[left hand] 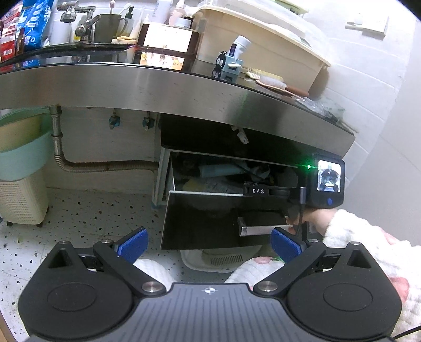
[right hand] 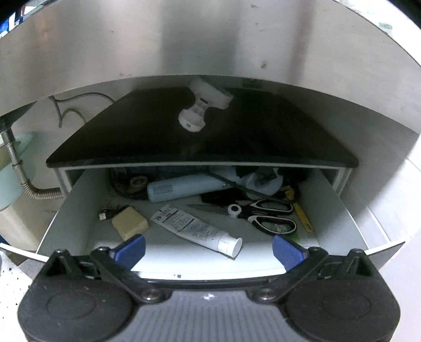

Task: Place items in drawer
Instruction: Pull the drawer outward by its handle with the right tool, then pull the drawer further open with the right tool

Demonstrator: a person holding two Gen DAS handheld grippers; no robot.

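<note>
The drawer [left hand: 210, 221] under the steel counter stands pulled open, its black front facing me. My left gripper [left hand: 209, 246] is open and empty, low in front of it. My right gripper [right hand: 209, 250] is open and empty, just over the drawer's front edge [right hand: 210, 265]; its body also shows in the left wrist view [left hand: 326, 184]. Inside the drawer lie a white tube [right hand: 197, 230], a tan block [right hand: 130, 223], black-and-white scissors [right hand: 265, 215], a pale blue cylinder [right hand: 184, 188] and a yellow tool [right hand: 302, 215].
The steel counter edge [left hand: 184, 92] overhangs the drawer. On the counter stand a toy figure [left hand: 229, 65], a brush [left hand: 268, 80], a cream bin [left hand: 263, 50] and a tap [left hand: 84, 23]. A drain pipe [left hand: 56, 136] and a teal basket [left hand: 23, 152] are at the left.
</note>
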